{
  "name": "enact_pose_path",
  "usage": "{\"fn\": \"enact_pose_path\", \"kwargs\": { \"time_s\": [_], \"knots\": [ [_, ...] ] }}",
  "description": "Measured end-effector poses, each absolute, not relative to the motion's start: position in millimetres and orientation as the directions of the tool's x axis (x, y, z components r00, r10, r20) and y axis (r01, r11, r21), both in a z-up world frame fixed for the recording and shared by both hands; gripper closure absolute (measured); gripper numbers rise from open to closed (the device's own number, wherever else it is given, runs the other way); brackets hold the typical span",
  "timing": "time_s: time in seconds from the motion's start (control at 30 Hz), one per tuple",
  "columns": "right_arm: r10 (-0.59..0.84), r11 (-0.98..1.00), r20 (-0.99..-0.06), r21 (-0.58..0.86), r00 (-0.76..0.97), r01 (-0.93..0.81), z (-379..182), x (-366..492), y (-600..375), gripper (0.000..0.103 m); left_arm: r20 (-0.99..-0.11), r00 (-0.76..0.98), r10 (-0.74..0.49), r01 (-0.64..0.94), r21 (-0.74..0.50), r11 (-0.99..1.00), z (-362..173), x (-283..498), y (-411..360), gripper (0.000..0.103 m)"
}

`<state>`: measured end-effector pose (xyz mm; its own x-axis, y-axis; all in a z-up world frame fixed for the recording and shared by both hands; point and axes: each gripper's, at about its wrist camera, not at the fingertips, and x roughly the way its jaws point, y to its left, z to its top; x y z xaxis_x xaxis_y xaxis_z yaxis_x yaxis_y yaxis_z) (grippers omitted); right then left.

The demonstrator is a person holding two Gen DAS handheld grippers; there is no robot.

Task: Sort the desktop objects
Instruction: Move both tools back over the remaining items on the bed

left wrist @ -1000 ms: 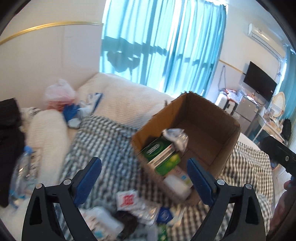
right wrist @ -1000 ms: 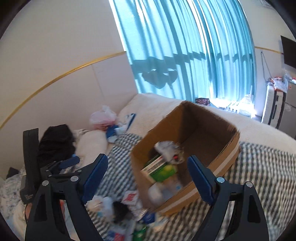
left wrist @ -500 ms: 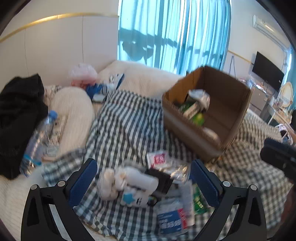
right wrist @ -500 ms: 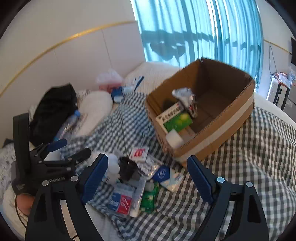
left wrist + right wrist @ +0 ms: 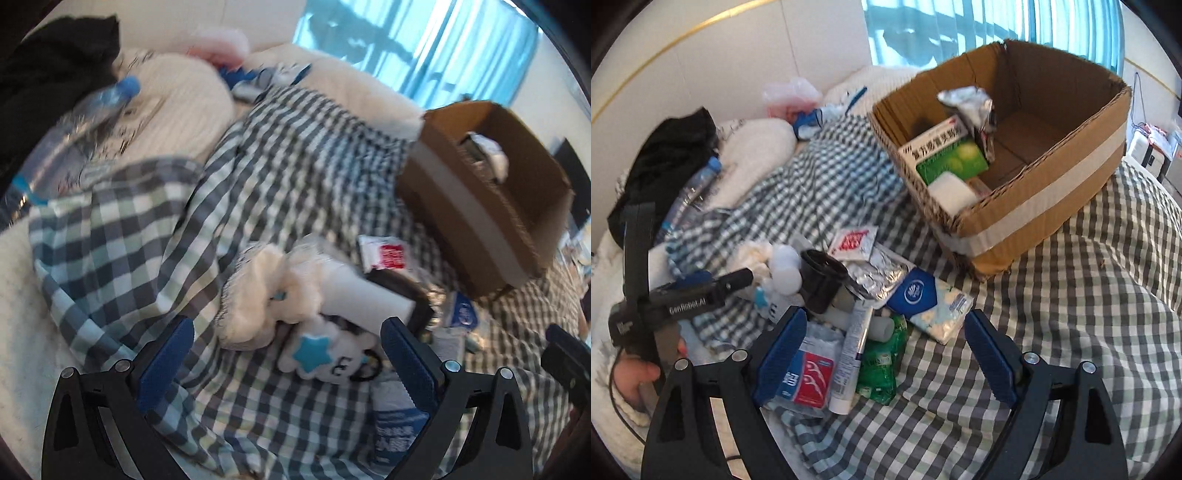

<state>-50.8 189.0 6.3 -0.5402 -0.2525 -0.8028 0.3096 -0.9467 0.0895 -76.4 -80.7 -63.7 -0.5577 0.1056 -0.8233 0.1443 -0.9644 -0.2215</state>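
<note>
A pile of small items lies on the checked cloth [image 5: 1052, 332]. My left gripper [image 5: 288, 343] is open just above a white plush toy with a blue star [image 5: 310, 354], beside a white bottle [image 5: 362, 295]; its pads touch nothing. My right gripper [image 5: 886, 332] is open over a green packet [image 5: 879, 365], a toothpaste tube [image 5: 853, 350] and a red and blue floss pack [image 5: 809, 376]. A blue tissue pack [image 5: 923, 299] and a black cup [image 5: 820, 273] lie beyond. The cardboard box [image 5: 1034, 206] holds a green medicine box [image 5: 945, 155] and a foil bag [image 5: 971, 99].
In the right wrist view, the left gripper [image 5: 727, 278] and the hand [image 5: 635, 373] that holds it are at the left. A water bottle [image 5: 687, 195], black clothing [image 5: 672, 147] and a pink bag [image 5: 790, 96] lie on white bedding behind. Blue curtains hang at the back.
Both grippers have come down and tipped forward, from facing the box and curtains to hovering over the pile. The left jaws stand slightly wider.
</note>
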Motion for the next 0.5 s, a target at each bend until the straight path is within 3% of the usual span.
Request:
{"fn": "enact_pose_path", "kwargs": {
  "time_s": [0.2,0.4,0.47,0.5],
  "knots": [
    [-0.242,-0.951,-0.835,0.103,-0.495,0.291,-13.6,-62.4,188.7,0.015,-0.862,-0.504,0.054,0.155,-0.152,-0.976,-82.0,-90.1,-76.8,0.0],
    [-0.231,-0.957,-0.854,0.112,-0.467,0.269,-26.5,-70.2,189.0,0.015,-0.856,-0.512,0.065,0.154,-0.166,-0.974,-84.8,-95.2,-76.5,0.0],
    [-0.222,-0.96,-0.857,0.107,-0.466,0.26,-30.6,-72.1,189.8,0.015,-0.846,-0.526,0.083,0.157,-0.192,-0.969,-83.6,-94.8,-79.3,0.003],
    [-0.215,-0.962,-0.857,0.102,-0.468,0.254,-32.2,-72.4,190.9,0.015,-0.844,-0.529,0.087,0.158,-0.199,-0.967,-83.1,-94.3,-80.5,0.014]
  ]
}}
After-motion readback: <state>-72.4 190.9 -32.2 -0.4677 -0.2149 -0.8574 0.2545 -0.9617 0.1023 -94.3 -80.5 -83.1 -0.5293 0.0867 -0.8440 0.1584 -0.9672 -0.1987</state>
